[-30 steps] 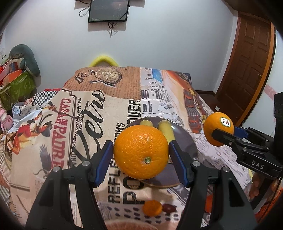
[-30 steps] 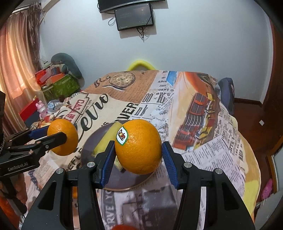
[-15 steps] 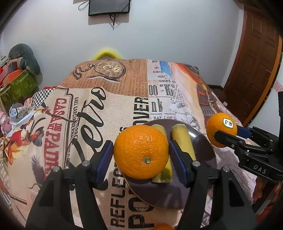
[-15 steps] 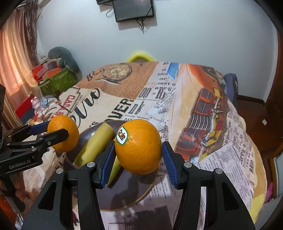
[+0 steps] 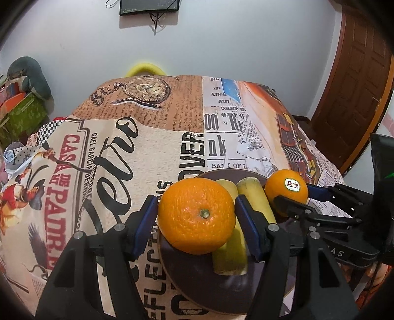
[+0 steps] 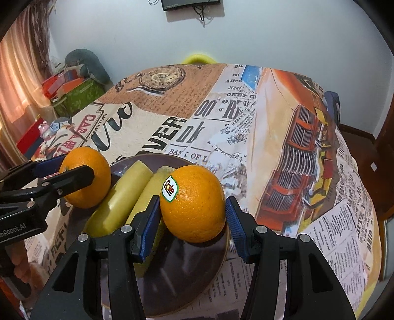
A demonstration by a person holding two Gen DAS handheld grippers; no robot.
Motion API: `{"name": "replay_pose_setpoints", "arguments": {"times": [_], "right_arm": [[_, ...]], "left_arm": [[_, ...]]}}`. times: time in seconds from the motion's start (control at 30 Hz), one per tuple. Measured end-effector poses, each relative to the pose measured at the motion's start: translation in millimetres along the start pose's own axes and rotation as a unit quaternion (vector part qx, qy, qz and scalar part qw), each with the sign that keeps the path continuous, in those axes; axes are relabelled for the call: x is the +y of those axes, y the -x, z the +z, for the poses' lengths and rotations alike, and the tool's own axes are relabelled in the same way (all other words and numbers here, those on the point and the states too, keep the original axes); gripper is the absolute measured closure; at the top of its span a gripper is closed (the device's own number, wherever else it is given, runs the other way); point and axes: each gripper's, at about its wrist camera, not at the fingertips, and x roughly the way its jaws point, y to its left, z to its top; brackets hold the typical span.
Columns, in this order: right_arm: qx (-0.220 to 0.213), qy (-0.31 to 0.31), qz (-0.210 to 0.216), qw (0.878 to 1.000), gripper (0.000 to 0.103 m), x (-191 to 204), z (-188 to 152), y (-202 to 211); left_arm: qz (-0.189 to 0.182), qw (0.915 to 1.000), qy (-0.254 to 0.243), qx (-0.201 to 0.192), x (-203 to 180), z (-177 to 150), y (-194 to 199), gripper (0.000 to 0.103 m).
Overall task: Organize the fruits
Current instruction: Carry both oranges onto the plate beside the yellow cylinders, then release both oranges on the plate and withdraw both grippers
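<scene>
We see a tablecloth (image 5: 152, 147) printed with newspaper text, a pocket watch and an orange car covering the table. Behind it, a yellow chair back (image 6: 198, 59) stands against the white wall, where a dark screen (image 5: 149, 7) hangs. A wooden door (image 5: 357, 81) is on the right, green and orange boxes (image 6: 73, 93) on the left.
</scene>
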Motion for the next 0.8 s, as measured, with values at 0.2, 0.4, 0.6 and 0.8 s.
{"name": "replay_pose_setpoints", "arguments": {"times": [0.2,0.4,0.6,0.8], "right_arm": [[0.007,0.012,-0.007,1.000,0.053,3,-1,0],[0.011,0.018,-0.011,1.000,0.051,5,0,-1],[0.010,0.009,-0.005,1.000,0.048,5,0,8],[-0.012,0.009,-0.010,1.000,0.047,10,0,34]], "left_arm": [[0.002,0.9997,0.002,0.022,3,-3,-10,0.039],[0.008,0.9993,-0.007,0.035,3,-6,-14,0.038],[0.004,0.9994,-0.006,0.034,4,-5,-5,0.038],[0.009,0.9996,-0.018,0.018,-3,-3,21,0.038]]}}
